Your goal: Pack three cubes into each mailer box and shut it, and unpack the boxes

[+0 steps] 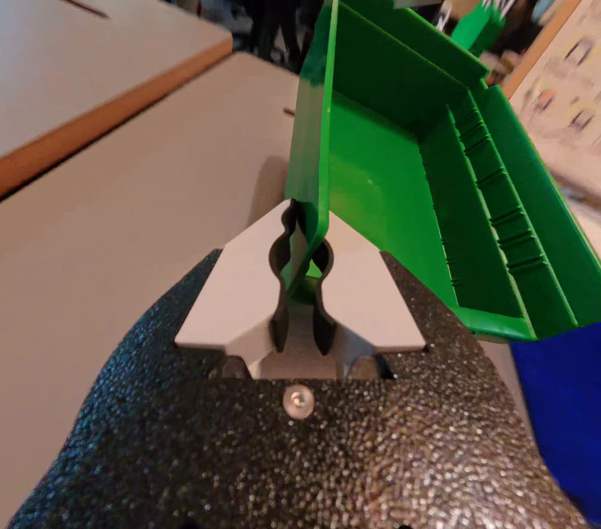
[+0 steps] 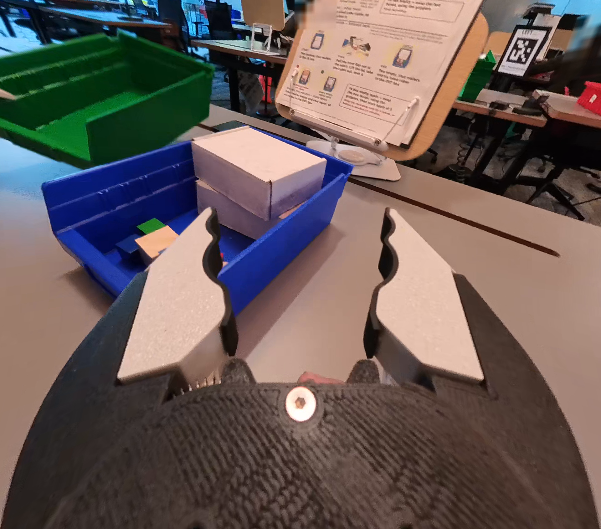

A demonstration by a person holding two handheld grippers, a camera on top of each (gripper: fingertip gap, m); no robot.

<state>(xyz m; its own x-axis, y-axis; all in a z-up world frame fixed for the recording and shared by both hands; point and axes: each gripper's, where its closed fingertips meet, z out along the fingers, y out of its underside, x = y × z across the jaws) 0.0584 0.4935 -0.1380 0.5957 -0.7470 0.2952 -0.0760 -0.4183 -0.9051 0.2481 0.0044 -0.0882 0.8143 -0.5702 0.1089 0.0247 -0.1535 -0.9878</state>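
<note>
My left gripper (image 1: 300,240) is shut on the side wall of an empty green bin (image 1: 374,155) and holds it tilted above the table. The green bin also shows in the right wrist view (image 2: 107,103), lifted at the far left. A blue bin (image 2: 283,240) sits on the table and holds two shut white mailer boxes (image 2: 257,165), one stacked on the other, and several loose cubes: a wooden one (image 2: 156,245), a green one (image 2: 151,225) and a blue one (image 2: 128,248). My right gripper (image 2: 300,253) is open and empty, just in front of the blue bin's right corner.
A stand with an instruction sheet (image 2: 387,41) rises behind the blue bin. A corner of the blue bin (image 1: 566,399) shows at the lower right of the left wrist view. The grey table (image 2: 455,269) has a seam running across it. Other desks and chairs stand farther back.
</note>
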